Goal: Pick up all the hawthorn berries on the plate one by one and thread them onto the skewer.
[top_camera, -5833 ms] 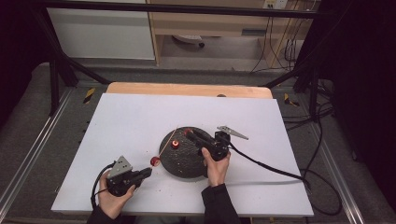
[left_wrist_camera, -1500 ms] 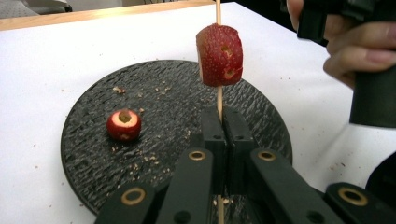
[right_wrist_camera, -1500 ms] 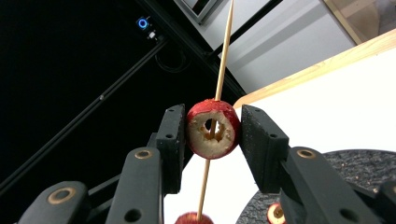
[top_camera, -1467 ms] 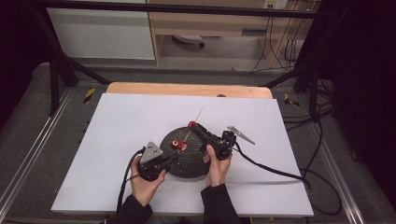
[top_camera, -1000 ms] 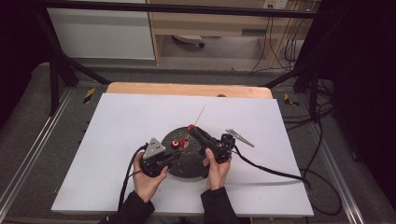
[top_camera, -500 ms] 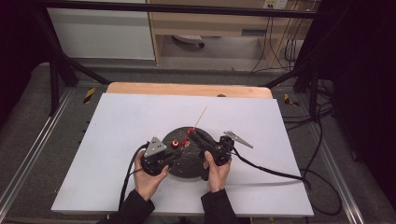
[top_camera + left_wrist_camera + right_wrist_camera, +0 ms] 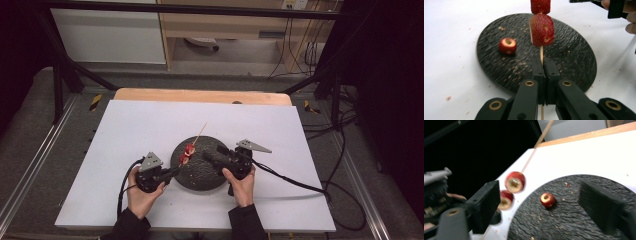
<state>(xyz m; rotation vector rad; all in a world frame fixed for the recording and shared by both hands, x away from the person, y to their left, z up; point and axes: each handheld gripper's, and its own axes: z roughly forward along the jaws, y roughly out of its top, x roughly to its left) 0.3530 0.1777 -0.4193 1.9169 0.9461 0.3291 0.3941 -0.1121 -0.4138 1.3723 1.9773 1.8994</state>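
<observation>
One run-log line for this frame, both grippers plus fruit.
left hand-held gripper: shut on skewer | strawberry pieces: two threaded | right hand-held gripper: just opened, empty | loose piece: on plate

The upper strawberry piece (image 7: 540,6) — cut off by the top edge.

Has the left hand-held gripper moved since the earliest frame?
Yes. The left hand-held gripper moved right, up to the black plate's left edge, now holding the skewer.
</observation>
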